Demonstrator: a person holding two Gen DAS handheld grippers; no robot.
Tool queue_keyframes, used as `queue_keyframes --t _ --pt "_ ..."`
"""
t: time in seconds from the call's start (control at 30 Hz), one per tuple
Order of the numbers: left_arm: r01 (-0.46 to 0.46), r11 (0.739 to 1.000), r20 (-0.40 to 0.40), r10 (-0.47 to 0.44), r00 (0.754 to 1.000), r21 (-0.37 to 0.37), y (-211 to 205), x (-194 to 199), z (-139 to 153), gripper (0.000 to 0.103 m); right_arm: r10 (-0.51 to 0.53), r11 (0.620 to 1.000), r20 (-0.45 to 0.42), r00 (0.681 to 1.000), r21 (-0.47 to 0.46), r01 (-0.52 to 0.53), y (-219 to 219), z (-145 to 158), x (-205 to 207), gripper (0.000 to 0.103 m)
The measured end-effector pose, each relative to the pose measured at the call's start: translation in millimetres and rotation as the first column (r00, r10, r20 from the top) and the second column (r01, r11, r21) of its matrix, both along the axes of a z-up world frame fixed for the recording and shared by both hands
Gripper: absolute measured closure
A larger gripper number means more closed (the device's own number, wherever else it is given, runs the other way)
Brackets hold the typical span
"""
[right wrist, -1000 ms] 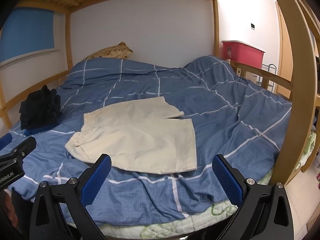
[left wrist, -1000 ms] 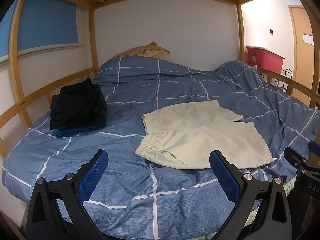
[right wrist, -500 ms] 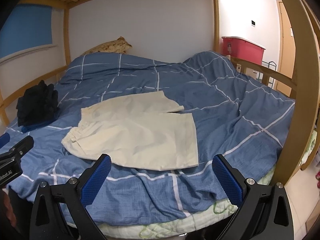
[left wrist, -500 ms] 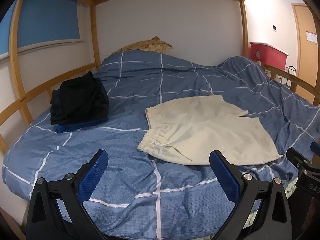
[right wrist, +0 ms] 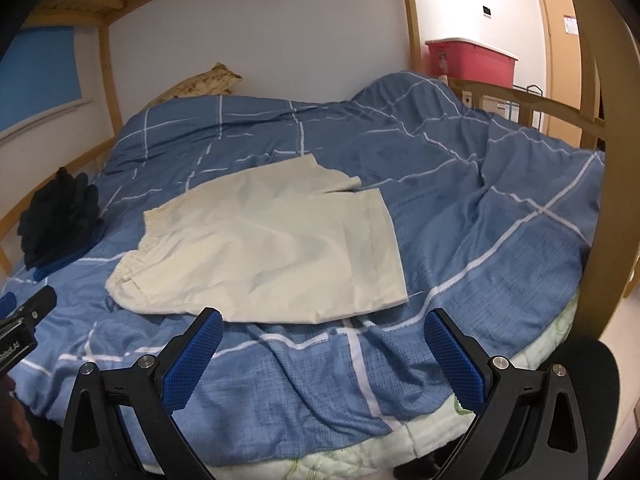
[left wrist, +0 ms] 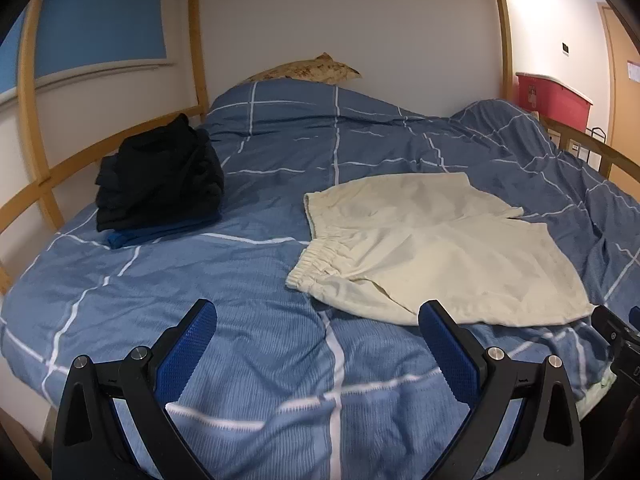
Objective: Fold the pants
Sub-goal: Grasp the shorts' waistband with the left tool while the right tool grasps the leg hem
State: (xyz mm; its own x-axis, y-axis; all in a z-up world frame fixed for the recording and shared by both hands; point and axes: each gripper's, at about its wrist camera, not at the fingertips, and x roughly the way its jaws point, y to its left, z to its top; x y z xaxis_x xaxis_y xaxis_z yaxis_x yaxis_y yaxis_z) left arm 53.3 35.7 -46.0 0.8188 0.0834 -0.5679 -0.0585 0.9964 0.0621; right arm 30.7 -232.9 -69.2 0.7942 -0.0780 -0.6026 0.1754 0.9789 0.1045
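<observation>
The shorts [left wrist: 436, 248] lie spread flat on the duvet [left wrist: 248, 292], near its front edge, waistband toward the left and both leg hems toward the right; the far leg sits a little behind the near one, with a small gap at the crotch. The left gripper [left wrist: 316, 344] hovers over bare duvet just short of the waistband [left wrist: 316, 264], fingers spread wide and holding nothing; the right gripper [right wrist: 320, 344] hangs just short of the near leg's lower edge, likewise spread and empty.

The cloth looks thin and light, a soft woven cotton by its creases; it should drape and sag the moment it is lifted, so one pinch alone would likely let the rest trail. The gathered elastic waistband is the thickest, firmest part and probably the surest hold for the left side; the stitched hem [right wrist: 384, 252] of the near leg looks the best match for the right. The duvet beneath is soft and rumpled; a deep pinch risks catching it with the shorts, so a shallow nip at the very edge seems wiser. A dark stack [left wrist: 160, 184] sits well apart at the far left.
</observation>
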Motion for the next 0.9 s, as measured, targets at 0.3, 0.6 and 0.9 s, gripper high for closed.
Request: queue_keyframes --t 0.3,0.6,0.9 --pt "0.033 0.999 -0.079 -0.035 0.996 -0.036 2 53 -22 0.006 -0.045 0.996 -0.094 0.995 0.071 0.051 -14 -29 33 0.011" --pt "0.051 0.993 -0.201 -0.071 0.977 -0.105 2 94 -53 0.018 -0.073 0.988 -0.173 0.982 0.125 0.096 -20 -51 54 0.022" --pt "0.032 0.97 -0.298 -0.106 0.949 -0.241 13 108 -81 0.033 -0.072 0.99 -0.2 0.977 0.104 0.094 -15 -56 67 0.035"
